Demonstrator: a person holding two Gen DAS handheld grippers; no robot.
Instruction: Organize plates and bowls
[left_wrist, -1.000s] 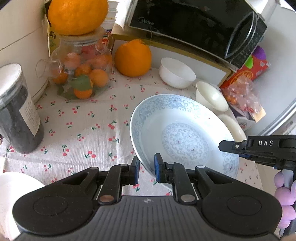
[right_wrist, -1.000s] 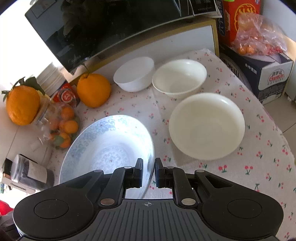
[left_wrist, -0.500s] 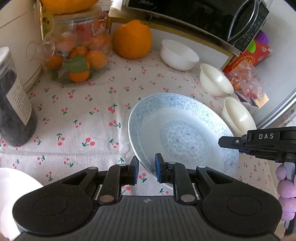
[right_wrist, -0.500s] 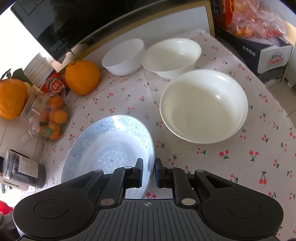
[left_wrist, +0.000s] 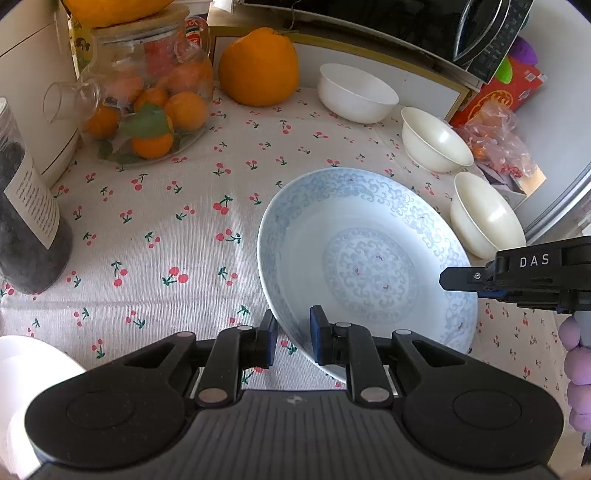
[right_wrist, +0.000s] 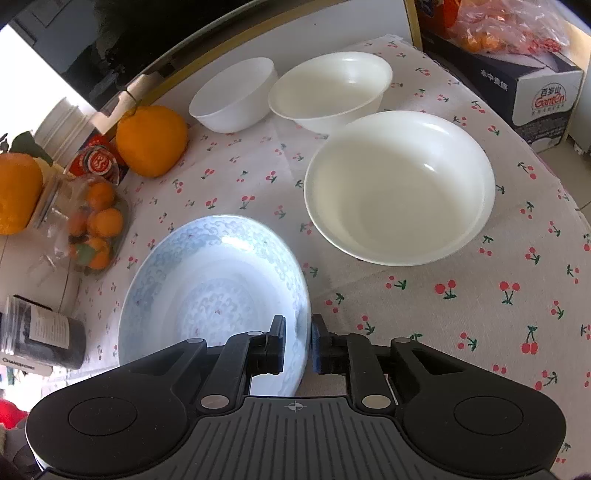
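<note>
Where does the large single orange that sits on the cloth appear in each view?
Left wrist view: the orange is at top centre, left of the small white bowl.
Right wrist view: the orange is at upper left, again left of that bowl.
Shared landmark: the blue patterned plate.

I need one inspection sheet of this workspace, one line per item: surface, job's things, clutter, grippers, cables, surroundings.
Surface: cherry-print tablecloth, dry.
Job's things: blue patterned plate; three white bowls, small bowl, middle bowl, large bowl, all empty and apart.
Clutter: glass jar of oranges, loose orange, dark jar.
Grippers: left gripper and right gripper each clamp the plate's rim on opposite sides.
Cables: nothing seen.
Surroundings: microwave, cardboard box.
</note>
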